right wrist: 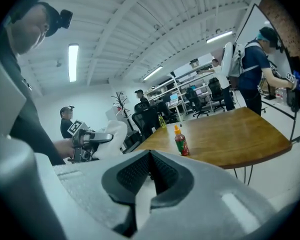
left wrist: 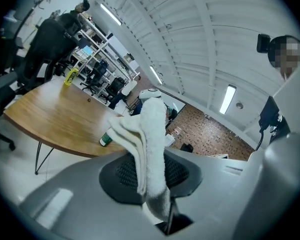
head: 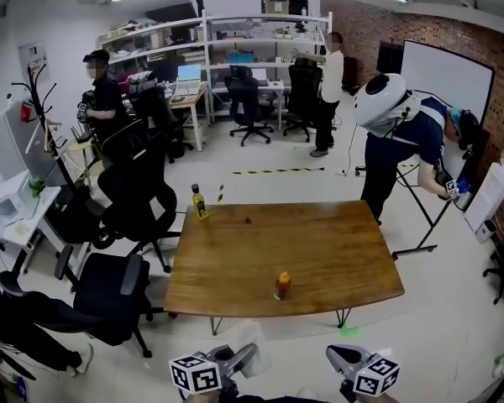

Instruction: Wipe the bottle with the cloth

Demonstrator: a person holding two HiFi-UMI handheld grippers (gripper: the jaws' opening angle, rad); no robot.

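A small red sauce bottle with an orange cap stands upright near the front edge of the wooden table. It also shows in the right gripper view, where the bottle is ahead and apart from the jaws. My left gripper is shut on a folded white cloth that sticks up between its jaws. In the head view, the left gripper and right gripper are both low, in front of the table. My right gripper is shut with nothing in it.
A yellow bottle stands at the table's far left corner, with a small red object near it. Black office chairs stand left of the table. A person bends over at the right, and other people stand by the desks behind.
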